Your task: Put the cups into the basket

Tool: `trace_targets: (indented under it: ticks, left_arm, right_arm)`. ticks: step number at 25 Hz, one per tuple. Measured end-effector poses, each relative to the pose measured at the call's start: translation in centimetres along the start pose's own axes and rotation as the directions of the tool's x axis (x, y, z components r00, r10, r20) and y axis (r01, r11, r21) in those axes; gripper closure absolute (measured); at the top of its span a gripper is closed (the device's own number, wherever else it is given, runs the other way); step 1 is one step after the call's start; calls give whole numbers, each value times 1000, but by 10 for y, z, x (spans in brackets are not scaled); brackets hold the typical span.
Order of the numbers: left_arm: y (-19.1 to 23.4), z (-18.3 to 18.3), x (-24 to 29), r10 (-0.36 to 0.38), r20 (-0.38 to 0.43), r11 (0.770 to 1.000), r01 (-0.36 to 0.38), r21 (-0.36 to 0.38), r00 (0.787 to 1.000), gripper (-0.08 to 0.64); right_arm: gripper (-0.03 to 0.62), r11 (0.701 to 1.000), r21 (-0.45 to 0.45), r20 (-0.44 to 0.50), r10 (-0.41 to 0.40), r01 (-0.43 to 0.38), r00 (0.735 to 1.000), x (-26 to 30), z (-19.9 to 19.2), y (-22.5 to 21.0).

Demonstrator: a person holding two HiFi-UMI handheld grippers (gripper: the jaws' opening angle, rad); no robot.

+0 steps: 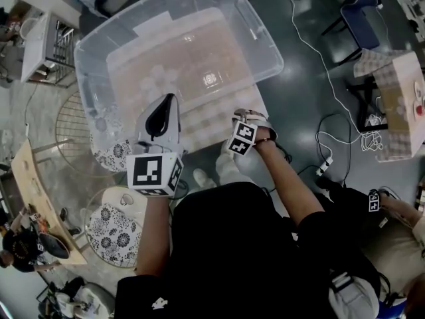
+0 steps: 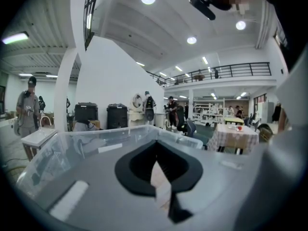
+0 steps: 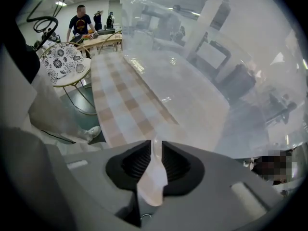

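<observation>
A big clear plastic bin [image 1: 265, 38] stands on a table with a checked cloth [image 3: 120, 95]. Faint round shapes of several clear cups [image 1: 159, 78] show on its floor. My right gripper [image 1: 244, 119] points down at the table's front edge, beside the bin [image 3: 202, 57]. In the right gripper view it [image 3: 154, 150] is shut on the thin wall of a clear cup [image 3: 153, 177]. My left gripper [image 1: 170, 98] reaches toward the bin's near wall [image 2: 96, 148], with its tips [image 2: 156, 148] together. A pale sliver shows in the narrow gap behind them; what it is I cannot tell.
Two round flower-patterned stools [image 1: 116, 234] and a wire chair [image 1: 73, 125] stand left of the person. Cables [image 1: 325, 65] trail over the floor on the right, near another cloth-covered table [image 1: 398, 105]. A wooden bench [image 1: 40, 198] is at far left.
</observation>
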State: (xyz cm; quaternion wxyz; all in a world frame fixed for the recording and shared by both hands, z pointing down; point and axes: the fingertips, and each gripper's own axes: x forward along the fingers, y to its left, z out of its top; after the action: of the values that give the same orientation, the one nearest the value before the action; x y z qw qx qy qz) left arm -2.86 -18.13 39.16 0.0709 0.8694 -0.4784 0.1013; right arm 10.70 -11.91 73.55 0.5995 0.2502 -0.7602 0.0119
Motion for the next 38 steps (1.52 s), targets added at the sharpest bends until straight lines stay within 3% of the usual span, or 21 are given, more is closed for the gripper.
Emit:
trace_targets:
  ticks: [5,18,30,38]
  left_arm:
    - [0,1,2,9,5,1000,-9,1,1000,554]
    - [-4,2,6,48,13,999,-47,-17,999,554]
    - [-7,5,15,47,21,998,-46,-34,999,554]
    - [-6,12,23,19,36,999,-18,-38,999,554]
  right_arm:
    - [565,1000,-13,9,-2,2,1000,1,0,-2]
    - [571,998,-54,55,19,-16,998,-18,2,-3]
    - [571,999,-47,128,-16,22,992,-72,18,-16]
    - [571,1000,11,168,-25,24,985,-130,30,-26]
